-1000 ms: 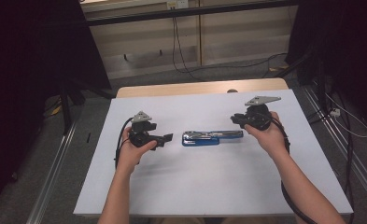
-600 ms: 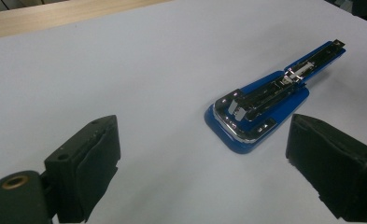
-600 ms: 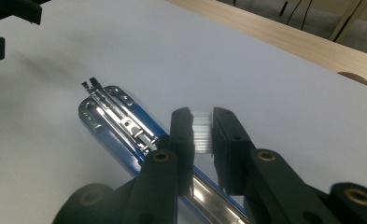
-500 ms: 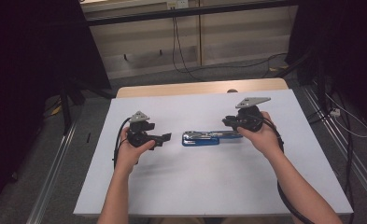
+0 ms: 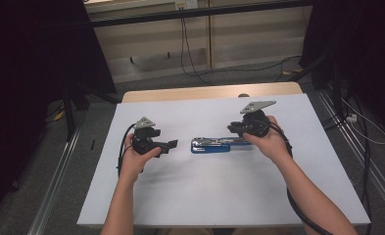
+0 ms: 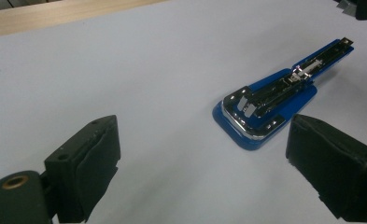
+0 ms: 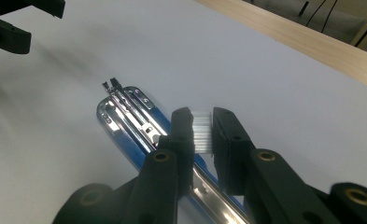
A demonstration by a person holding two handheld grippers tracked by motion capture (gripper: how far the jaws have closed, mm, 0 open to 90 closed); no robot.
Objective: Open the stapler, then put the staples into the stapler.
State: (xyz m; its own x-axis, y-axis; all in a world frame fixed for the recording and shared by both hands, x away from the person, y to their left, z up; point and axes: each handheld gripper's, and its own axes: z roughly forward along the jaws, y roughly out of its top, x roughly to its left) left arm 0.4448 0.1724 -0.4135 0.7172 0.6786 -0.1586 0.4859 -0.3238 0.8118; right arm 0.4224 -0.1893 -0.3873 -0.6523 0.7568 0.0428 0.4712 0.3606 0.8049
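Note:
A blue stapler (image 5: pixel 219 145) lies opened out flat in the middle of the white table sheet (image 5: pixel 219 196), its chrome magazine facing up (image 6: pixel 274 100) (image 7: pixel 125 112). My right gripper (image 5: pixel 234 128) hovers over the stapler's right end. Its jaws (image 7: pixel 202 121) are shut on a short silvery strip of staples (image 7: pixel 202 135), just above the magazine. My left gripper (image 5: pixel 173 145) rests left of the stapler, pointing at it. Its jaws stand wide open with nothing between them (image 6: pixel 207 140), a short gap short of the stapler's rounded end.
The white sheet covers a wooden table whose bare far edge (image 5: pixel 209 92) shows at the back. Metal rails (image 5: pixel 53 196) and cables (image 5: pixel 366 137) run along the floor on both sides. Bare sheet lies in front of the stapler.
My right gripper has moved left with the staple strip, from beyond the stapler's right end to over it. The left gripper and the stapler have not moved.

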